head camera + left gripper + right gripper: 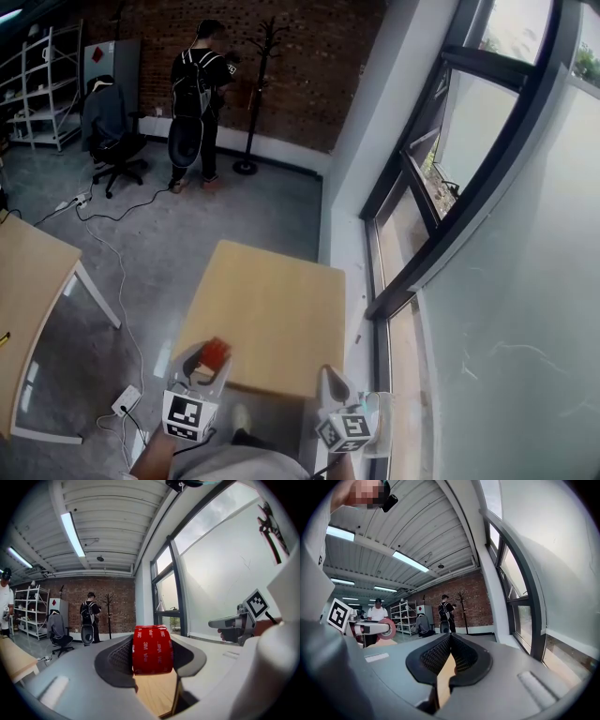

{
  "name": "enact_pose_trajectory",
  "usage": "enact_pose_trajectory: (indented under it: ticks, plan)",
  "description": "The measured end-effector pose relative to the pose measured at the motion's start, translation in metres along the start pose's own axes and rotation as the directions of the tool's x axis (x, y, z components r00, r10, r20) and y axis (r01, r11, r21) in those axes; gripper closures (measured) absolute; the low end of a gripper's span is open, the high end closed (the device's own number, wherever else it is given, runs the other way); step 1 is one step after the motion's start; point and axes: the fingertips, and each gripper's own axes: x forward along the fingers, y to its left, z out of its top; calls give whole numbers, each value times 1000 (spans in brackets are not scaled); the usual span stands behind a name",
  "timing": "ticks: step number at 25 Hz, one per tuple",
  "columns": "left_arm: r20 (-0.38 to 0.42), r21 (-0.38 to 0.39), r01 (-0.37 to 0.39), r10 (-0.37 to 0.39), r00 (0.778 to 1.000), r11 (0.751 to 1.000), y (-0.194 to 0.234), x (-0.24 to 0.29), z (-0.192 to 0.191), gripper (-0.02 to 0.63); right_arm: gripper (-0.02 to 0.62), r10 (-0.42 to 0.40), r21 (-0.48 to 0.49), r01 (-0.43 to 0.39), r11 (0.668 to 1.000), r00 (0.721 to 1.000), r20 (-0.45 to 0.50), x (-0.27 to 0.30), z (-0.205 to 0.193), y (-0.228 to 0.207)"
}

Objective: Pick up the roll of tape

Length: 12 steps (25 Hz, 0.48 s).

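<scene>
- The left gripper [210, 364] is at the near left corner of the wooden surface [277, 309].
- Its jaws are clamped on the roll of tape [152, 649]. One dark pad presses against each flat side of the roll.
- The roll is red and stands on edge between the pads. Its printed outer band faces back along the gripper.
- From the head view, the roll lies over the near edge of the surface. The frames do not show whether it is clear of the wood.
- The right gripper [450, 642] is just off the near right corner of the surface, well apart from the left gripper.
- Its jaws are closed tip to tip with nothing between them.
- Across the room, a person with a backpack [197, 89] stands facing the brick wall [309, 66], between an office chair [112, 131] and a coat stand [255, 94].
</scene>
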Motion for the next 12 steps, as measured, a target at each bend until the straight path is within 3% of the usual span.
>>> enact_pose_trajectory:
  ticks: [12]
  plan:
    - [5,-11,-36,36,999,999,9,-26,-4,414,581,-13,8,13,1000,999,40,-22,3,7]
